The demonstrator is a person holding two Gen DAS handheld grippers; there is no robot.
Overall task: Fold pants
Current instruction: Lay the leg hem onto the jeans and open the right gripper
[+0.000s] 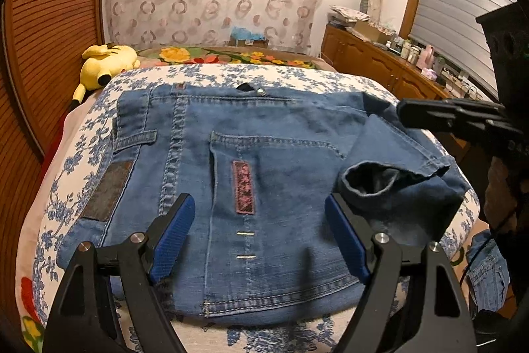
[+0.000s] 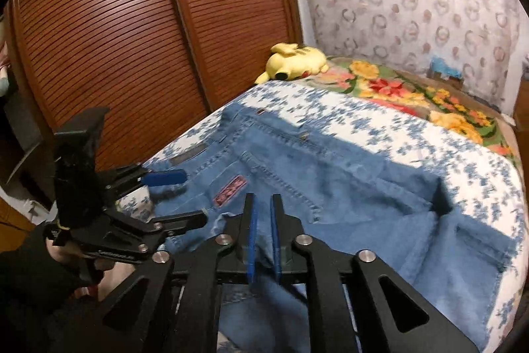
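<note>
Bed (image 1: 231, 73): one, floral cover, beside wooden slatted doors.
Jeans (image 1: 251, 174): one pair, folded flat on the bed, back pocket up.
Toy (image 1: 105, 62): one yellow plush near the pillows.
Left hand-held gripper (image 1: 261, 237): jaws spread wide above the jeans, gripping nothing.
Right hand-held gripper (image 2: 263, 237): jaws narrowly apart, denim between them; grip unclear.
</note>
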